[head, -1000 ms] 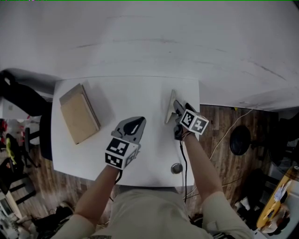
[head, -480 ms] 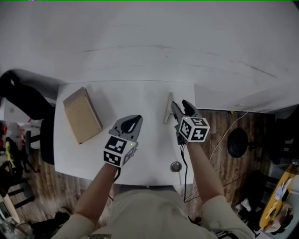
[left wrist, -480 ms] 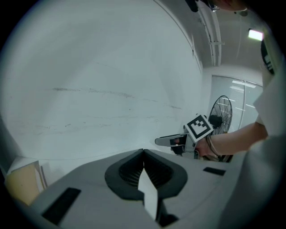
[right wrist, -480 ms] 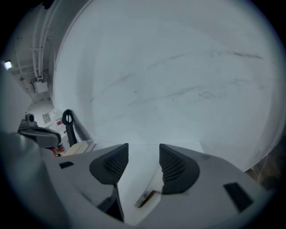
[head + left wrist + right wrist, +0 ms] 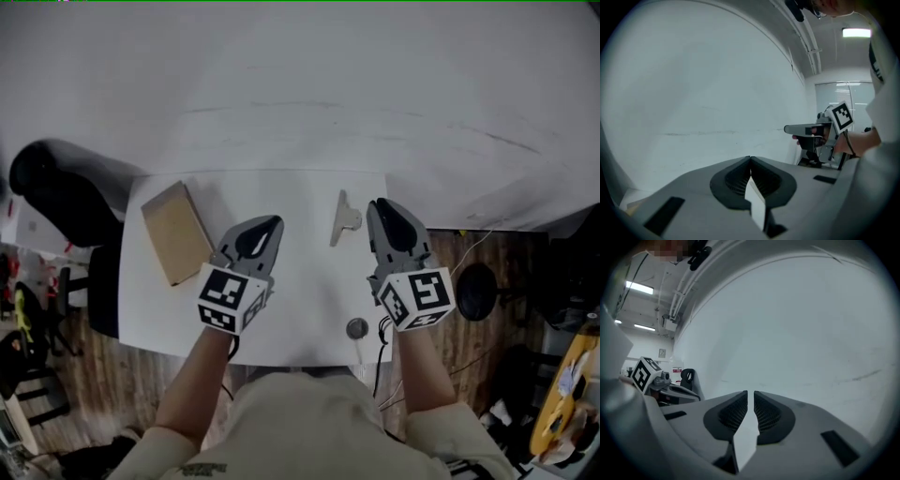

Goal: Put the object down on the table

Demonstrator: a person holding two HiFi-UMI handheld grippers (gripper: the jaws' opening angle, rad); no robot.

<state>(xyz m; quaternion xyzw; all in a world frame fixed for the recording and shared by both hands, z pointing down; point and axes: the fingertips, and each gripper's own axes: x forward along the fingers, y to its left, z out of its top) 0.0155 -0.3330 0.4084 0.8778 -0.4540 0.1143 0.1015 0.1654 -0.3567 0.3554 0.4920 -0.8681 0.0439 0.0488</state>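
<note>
Head view: left gripper (image 5: 270, 225) (black-white markers (image 5: 225, 298)).

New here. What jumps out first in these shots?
Two grippers with marker cubes are held over a white table: left gripper shut, right gripper closing with nothing between its jaws. A small pale clip-like object lies on the table between them, a tan box at its left end.

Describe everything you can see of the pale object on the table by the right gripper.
The pale object is small, thin and greyish beige: a narrow strip with a stub on one side; material unclear. It lies on the white table near its far edge, pointing away from the person. The right gripper stands just right of it, apart, jaws closing on nothing.
</note>
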